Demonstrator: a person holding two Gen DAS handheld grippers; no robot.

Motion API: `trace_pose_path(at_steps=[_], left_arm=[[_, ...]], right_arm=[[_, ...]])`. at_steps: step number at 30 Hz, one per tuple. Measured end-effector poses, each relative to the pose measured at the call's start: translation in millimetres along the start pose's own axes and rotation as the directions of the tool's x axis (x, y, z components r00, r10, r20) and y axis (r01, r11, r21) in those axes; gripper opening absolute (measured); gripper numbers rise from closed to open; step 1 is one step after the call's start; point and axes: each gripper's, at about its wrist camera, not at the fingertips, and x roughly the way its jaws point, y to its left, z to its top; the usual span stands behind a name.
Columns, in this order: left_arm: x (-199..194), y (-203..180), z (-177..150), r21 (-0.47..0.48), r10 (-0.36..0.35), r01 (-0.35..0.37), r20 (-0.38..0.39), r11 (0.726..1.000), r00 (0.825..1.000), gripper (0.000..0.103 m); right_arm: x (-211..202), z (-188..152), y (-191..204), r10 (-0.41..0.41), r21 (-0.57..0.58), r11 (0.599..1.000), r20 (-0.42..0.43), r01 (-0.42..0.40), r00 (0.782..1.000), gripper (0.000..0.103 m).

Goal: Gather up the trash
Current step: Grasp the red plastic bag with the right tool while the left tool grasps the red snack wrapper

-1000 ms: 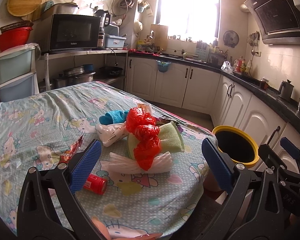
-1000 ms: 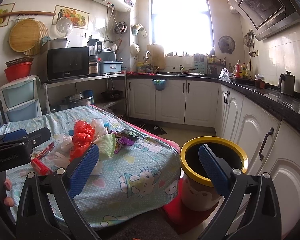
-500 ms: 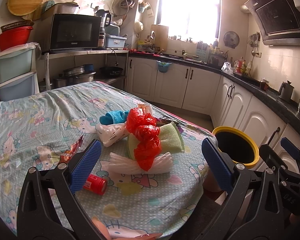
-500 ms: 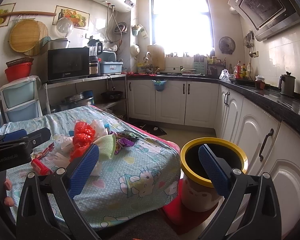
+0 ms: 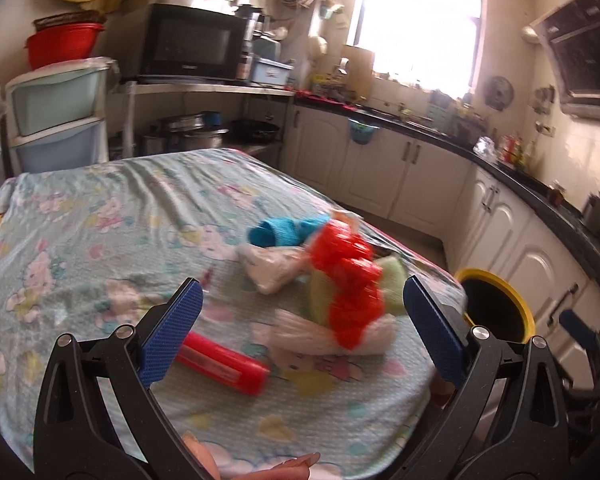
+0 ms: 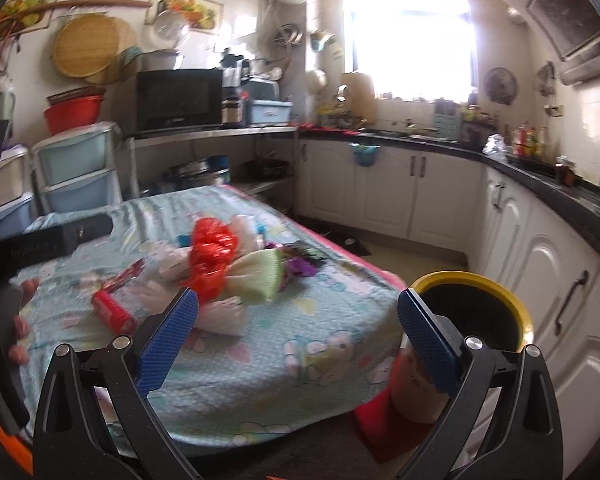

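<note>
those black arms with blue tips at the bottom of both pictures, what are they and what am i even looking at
They are two hand-held grabbing tools, one in each of a person's hands, each with a wide-angle camera looking forward along its two blue-padded fingers. One picture comes from the left gripper, the other from the right gripper.

Both are open and hold nothing.

Ahead is a table under a cartoon-print cloth. On it lies a heap of trash: a crumpled red plastic bag, white foam netting, a green foam net, a blue cloth and a red tube. Beside the table, on the floor, stands a bin with a yellow rim, open at the top.
</note>
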Motion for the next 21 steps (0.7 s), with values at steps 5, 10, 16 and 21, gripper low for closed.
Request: trace_pose_path(at_steps=[5,10,16,21], left_arm=[[3,36,8,-0.073,0.07,-0.07,-0.007,0.995,0.998,0.092],[10,67,17,-0.101,0.133,-0.134,-0.017,0.986,0.991,0.092],[36,93,23,-0.083,0.15,-0.157,-0.085,0.984,0.985,0.092],[76,104,16,-0.054,0.104,-0.117,-0.196,0.992,0.975,0.092]], right_arm=[[21,10,20,0.079,-0.019,0.997,-0.031,-0.08,0.996,0.097],[50,29,41,0.167,-0.024,0.985,-0.071,-0.169,0.983,0.097],[85,43,61,0.209,-0.045,0.975,-0.138,-0.217,0.968,0.097],[114,48,70,0.232,-0.048,0.968,-0.21,-0.247,0.95,0.097]])
